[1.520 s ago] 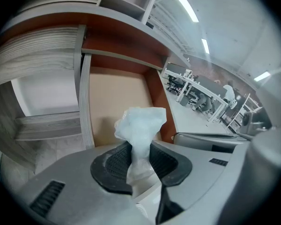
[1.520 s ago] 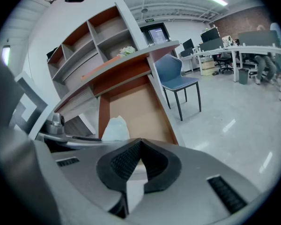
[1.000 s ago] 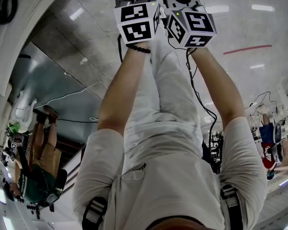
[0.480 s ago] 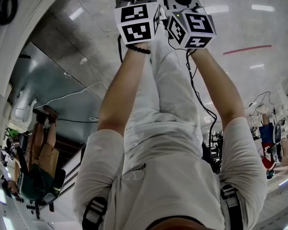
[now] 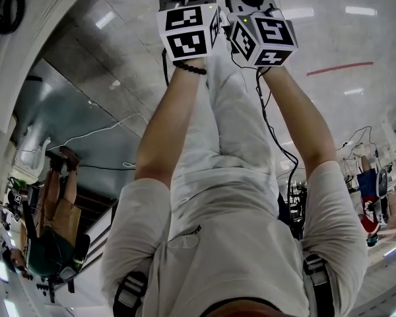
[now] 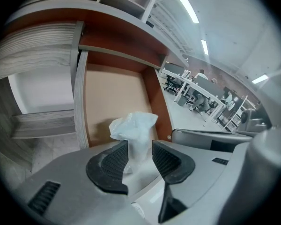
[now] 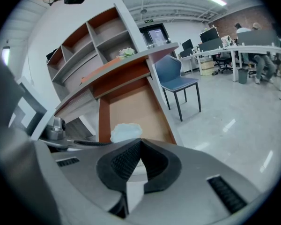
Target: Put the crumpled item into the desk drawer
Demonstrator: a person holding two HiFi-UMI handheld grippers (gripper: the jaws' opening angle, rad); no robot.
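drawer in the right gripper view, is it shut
No, the drawer stands pulled out, its tan bottom showing behind the crumpled white item.

Left arm (image 5: 164, 124): bare forearm stretched straight ahead, with a dark beaded band (image 5: 190, 67) at the wrist.
Right arm (image 5: 305, 124): bare, stretched ahead alongside the left.
Left tool (image 6: 139, 153): jaws opening and already wide, with the crumpled item (image 6: 133, 125) standing loose between the pads.
Right tool (image 7: 139, 159): jaws closed tip to tip, nothing between them.
Marker cubes (image 5: 188, 30): close side by side.
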